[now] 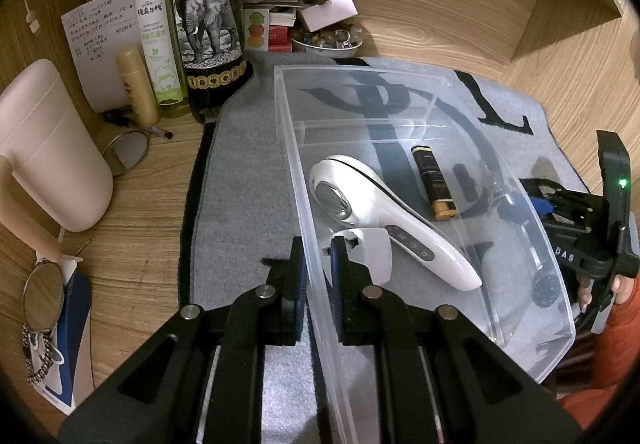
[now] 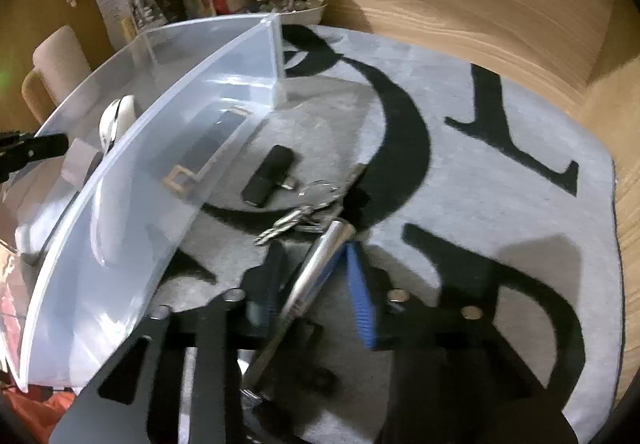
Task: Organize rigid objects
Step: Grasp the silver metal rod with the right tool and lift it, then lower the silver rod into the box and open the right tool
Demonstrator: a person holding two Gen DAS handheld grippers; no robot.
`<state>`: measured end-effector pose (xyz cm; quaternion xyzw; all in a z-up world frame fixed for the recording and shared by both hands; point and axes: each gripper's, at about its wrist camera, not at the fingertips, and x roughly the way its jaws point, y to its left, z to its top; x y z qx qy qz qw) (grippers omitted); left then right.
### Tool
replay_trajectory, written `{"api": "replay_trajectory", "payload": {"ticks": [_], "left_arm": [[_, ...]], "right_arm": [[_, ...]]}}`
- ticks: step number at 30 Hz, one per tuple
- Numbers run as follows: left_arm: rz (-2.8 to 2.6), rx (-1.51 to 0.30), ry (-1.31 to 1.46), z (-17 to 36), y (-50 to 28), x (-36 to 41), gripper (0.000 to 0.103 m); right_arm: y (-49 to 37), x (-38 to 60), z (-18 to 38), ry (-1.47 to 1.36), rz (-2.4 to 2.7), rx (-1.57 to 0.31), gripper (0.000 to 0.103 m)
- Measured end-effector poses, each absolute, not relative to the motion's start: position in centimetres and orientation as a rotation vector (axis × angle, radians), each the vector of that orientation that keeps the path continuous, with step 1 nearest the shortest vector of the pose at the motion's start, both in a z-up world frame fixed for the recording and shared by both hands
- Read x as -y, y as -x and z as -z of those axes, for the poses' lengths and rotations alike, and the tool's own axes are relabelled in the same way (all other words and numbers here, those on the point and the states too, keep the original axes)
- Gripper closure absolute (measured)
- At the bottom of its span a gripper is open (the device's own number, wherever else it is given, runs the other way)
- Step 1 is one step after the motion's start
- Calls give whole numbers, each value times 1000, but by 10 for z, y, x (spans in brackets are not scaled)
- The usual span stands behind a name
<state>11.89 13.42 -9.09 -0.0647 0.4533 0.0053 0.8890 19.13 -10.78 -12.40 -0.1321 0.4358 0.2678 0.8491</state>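
A light wood-grain desk (image 1: 432, 3) carries a grey mat (image 1: 240, 171) with large black lettering. A wood side panel (image 1: 568, 55) rises at the right. Cluttered at the back stand a dark elephant-label bottle (image 1: 208, 19), a green spray bottle (image 1: 158, 31) and a cream jug (image 1: 52, 147). Lighting is dim and warm.

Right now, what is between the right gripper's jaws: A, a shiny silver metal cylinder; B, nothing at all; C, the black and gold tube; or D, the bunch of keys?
A: in the right wrist view the silver metal cylinder lies between the jaws of the right gripper, while the keys lie on the mat beyond it and the black and gold tube sits in the clear bin.
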Motion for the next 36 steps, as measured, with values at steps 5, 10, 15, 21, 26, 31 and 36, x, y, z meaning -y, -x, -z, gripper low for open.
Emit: {"api": "replay_trajectory", "payload": {"ticks": [5, 10, 15, 21, 26, 31, 36], "left_arm": [[-11, -942, 133, 91, -119, -134, 92], [-11, -942, 133, 91, -119, -135, 92], [-11, -942, 132, 91, -119, -134, 92], [-11, -941, 131, 92, -119, -137, 92], [-11, -940, 130, 93, -119, -137, 92], [-12, -940, 130, 93, -119, -138, 92], [-11, -940, 130, 93, -119, -137, 92]], "right_arm": [[-194, 116, 121, 259, -539, -898, 89], [-193, 124, 106, 224, -522, -850, 89], [-189, 133, 82, 191, -509, -782, 89], [-182, 140, 48, 166, -503, -683, 89], [-169, 136, 18, 154, -521, -589, 89], [-154, 123, -7, 156, -579, -509, 89], [-136, 102, -28, 171, -659, -438, 89]]}}
